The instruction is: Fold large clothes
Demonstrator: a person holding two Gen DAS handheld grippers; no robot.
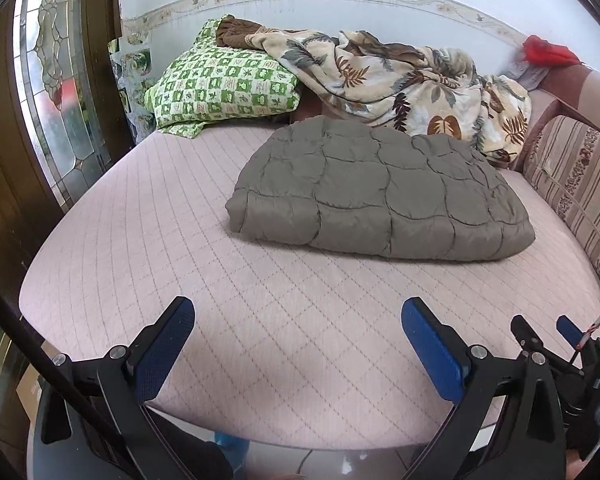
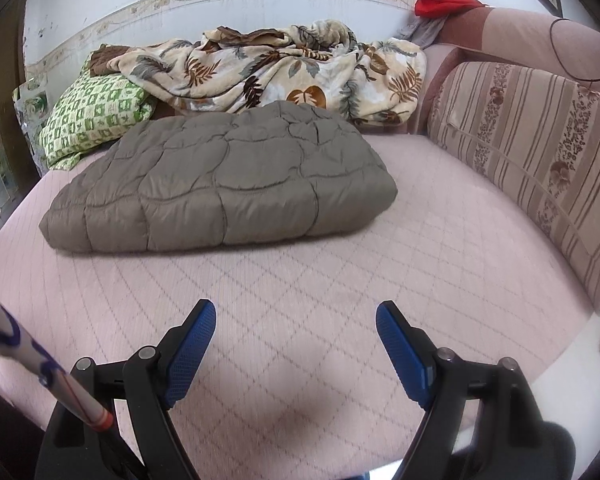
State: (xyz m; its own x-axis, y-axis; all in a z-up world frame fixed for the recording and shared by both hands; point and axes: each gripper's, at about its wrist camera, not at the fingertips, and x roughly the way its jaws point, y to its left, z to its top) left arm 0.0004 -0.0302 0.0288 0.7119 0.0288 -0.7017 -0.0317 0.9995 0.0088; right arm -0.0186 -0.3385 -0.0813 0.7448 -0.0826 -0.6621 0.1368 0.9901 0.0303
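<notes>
A grey-brown quilted padded garment (image 1: 380, 196) lies folded into a thick rectangle on the pink quilted mattress (image 1: 180, 248); the right wrist view shows the same bundle (image 2: 224, 184) left of centre. My left gripper (image 1: 298, 316) hangs over the mattress's near edge, well short of the garment, its blue pads wide apart with nothing between them. My right gripper (image 2: 296, 318) is likewise open and empty over the bare mattress (image 2: 340, 272), in front of the garment. In the left wrist view the right gripper's fingers (image 1: 524, 328) show at the lower right.
A leaf-print blanket (image 1: 400, 80) and a green checked pillow (image 1: 220, 84) are heaped along the back wall. A striped sofa cushion (image 2: 532, 152) bounds the mattress on the right. A red cloth (image 2: 440, 2) lies on the backrest. A glass-panelled wooden door (image 1: 56, 80) stands left.
</notes>
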